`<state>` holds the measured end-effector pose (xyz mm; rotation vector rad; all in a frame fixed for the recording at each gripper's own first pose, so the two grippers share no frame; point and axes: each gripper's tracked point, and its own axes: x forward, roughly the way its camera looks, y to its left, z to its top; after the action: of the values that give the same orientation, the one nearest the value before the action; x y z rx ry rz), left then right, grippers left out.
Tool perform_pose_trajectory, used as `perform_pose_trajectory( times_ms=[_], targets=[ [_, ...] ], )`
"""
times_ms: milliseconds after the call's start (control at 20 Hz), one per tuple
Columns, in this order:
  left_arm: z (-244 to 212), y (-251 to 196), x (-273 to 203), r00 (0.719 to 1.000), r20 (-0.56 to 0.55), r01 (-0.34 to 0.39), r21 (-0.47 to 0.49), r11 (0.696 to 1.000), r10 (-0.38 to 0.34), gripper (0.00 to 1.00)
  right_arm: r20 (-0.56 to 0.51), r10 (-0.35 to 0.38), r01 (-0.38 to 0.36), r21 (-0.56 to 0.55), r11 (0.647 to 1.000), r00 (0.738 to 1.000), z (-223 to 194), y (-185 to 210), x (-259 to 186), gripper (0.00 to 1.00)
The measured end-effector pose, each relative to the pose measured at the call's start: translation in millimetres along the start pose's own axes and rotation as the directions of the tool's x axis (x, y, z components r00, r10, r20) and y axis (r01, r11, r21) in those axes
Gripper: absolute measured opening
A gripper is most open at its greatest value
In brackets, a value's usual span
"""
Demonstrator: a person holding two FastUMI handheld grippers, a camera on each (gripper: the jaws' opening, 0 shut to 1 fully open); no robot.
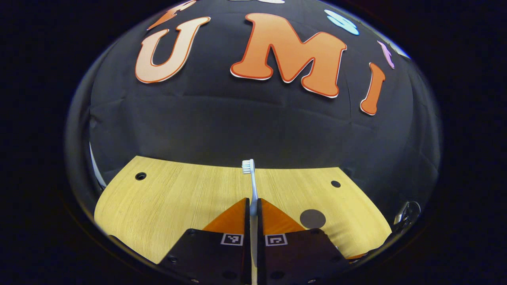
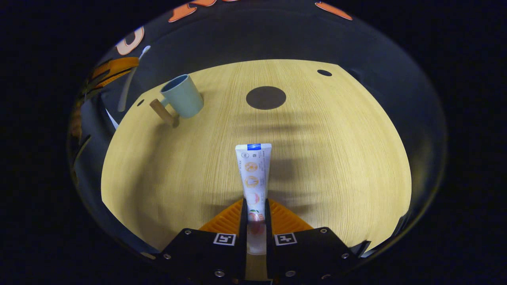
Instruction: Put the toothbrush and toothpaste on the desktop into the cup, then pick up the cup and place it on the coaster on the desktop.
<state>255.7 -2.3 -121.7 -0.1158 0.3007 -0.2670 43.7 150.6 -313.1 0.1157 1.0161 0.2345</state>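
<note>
In the left gripper view my left gripper (image 1: 253,206) is shut on a pale blue toothbrush (image 1: 252,180), whose white bristle head points forward above the wooden desktop (image 1: 178,198). A dark round coaster (image 1: 312,218) lies on the desk to the right of the fingers. In the right gripper view my right gripper (image 2: 254,208) is shut on a white toothpaste tube (image 2: 253,174), held above the desktop (image 2: 336,158). A light blue cup (image 2: 182,96) with a wooden handle stands at the far left. The coaster (image 2: 265,97) lies far ahead. The left gripper (image 2: 113,69) with the toothbrush (image 2: 132,79) hangs above the cup.
Small round holes (image 1: 140,176) sit near the desk's far corners; another hole (image 2: 324,73) shows past the coaster. The black cloth wall rises right behind the desk. A metal clip (image 1: 404,213) shows at the desk's right edge.
</note>
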Motion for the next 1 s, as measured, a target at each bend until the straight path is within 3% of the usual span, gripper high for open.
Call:
perform_pose_trajectory(
  times_ms=[300,600,1000],
  targets=[
    [24.1,-12.4,32.8,0.988,0.134,0.085,-0.014,0.996,-0.082,0.05,0.057,-0.024,0.024,-0.012,1.0,0.998,7.9,-0.6,-18.0,0.21],
    [33.0,-2.2,62.0,0.975,0.209,0.063,0.047,0.997,-0.071,0.05,0.097,-0.057,0.058,-0.011,0.998,0.994,9.3,0.8,-23.9,0.21],
    [28.3,-1.5,91.0,0.969,0.24,0.04,0.09,0.995,-0.06,0.06,0.056,-0.083,0.083,-0.002,0.997,0.995,3.5,3.6,-12.3,0.21]
  ],
)
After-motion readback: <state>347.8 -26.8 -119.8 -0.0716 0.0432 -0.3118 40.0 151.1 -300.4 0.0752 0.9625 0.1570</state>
